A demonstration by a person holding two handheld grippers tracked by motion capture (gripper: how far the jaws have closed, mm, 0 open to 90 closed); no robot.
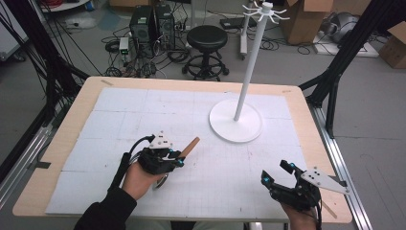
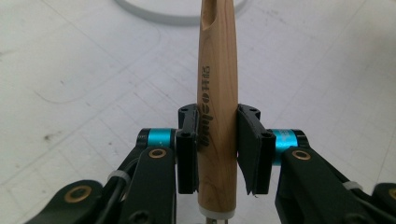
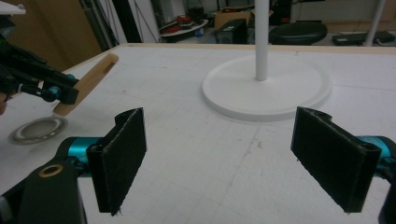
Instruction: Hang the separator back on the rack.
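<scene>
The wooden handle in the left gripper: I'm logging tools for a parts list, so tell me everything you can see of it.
The light-brown wooden handle is a smooth, rounded stick with dark lettering printed along it and a slot cut through its far end. A metal collar shows at its near end, and a round metal part lies on the mat below it. The left gripper is shut on its lower part, holding it tilted above the white gridded mat, free end towards the white stand's round base.

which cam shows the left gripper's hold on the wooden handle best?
Left gripper view: the wooden handle stands between both pads of the left gripper, printed lettering legible. High view shows the handle poking out past the gripper. Right gripper view shows handle and gripper side-on, farther off.
</scene>
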